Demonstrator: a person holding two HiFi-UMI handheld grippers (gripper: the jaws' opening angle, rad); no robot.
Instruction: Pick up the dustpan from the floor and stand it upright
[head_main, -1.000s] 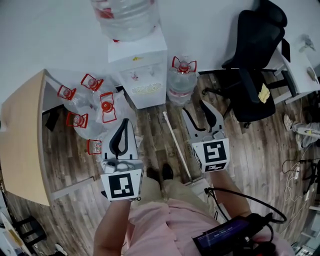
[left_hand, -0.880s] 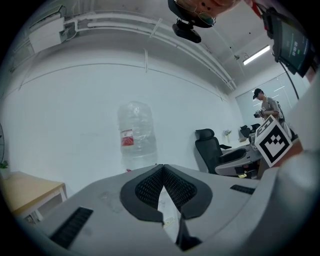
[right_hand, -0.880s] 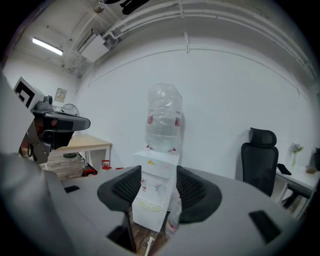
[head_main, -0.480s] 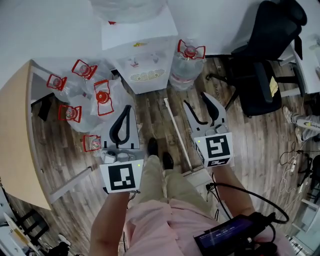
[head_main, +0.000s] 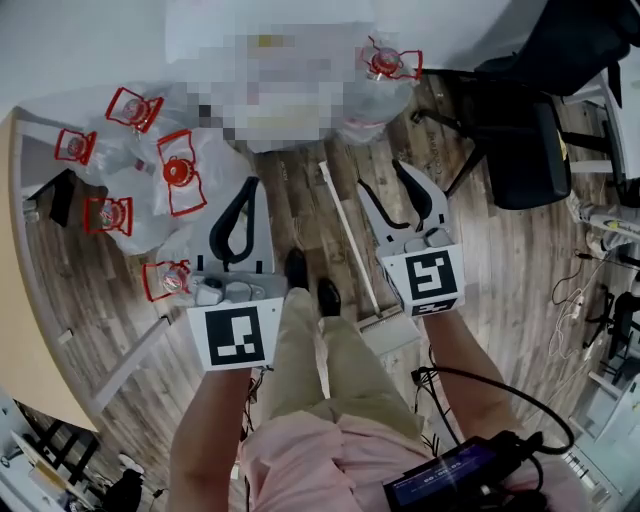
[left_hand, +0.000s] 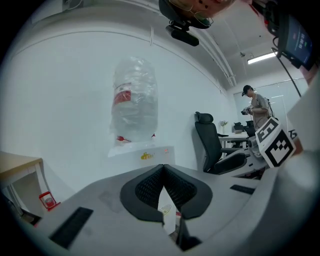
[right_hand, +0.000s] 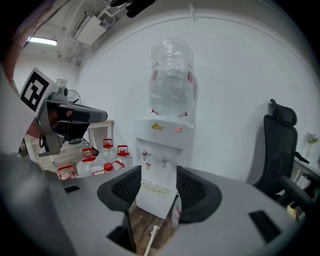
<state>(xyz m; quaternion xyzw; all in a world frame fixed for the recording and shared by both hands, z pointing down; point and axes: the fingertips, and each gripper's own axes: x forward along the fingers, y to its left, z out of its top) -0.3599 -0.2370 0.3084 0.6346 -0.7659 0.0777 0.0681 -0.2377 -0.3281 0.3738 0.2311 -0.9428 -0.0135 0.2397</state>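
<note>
The dustpan lies flat on the wooden floor in the head view. Its long white handle (head_main: 345, 235) runs from near the water dispenser back to the pale pan (head_main: 392, 332) by the person's feet. The pan is partly hidden under my right gripper. My right gripper (head_main: 384, 182) hovers open just right of the handle, holding nothing. In the right gripper view the handle's tip (right_hand: 151, 238) shows low between the parted jaws of the right gripper (right_hand: 159, 187). My left gripper (head_main: 248, 188) is left of the handle, shut and empty, and the left gripper (left_hand: 163, 170) shows its pads touching.
A water dispenser (right_hand: 162, 150) stands against the wall ahead, with a full bottle (head_main: 385, 75) beside it. Several red-capped water bottles (head_main: 175, 175) lie at the left. A black office chair (head_main: 520, 130) is at the right, a wooden desk (head_main: 12, 300) at the far left. A person (left_hand: 256, 107) stands far off.
The view has shifted toward the dispenser and both grippers sit a little further along the handle. The left stays shut, the right stays open. The dustpan has not moved.
</note>
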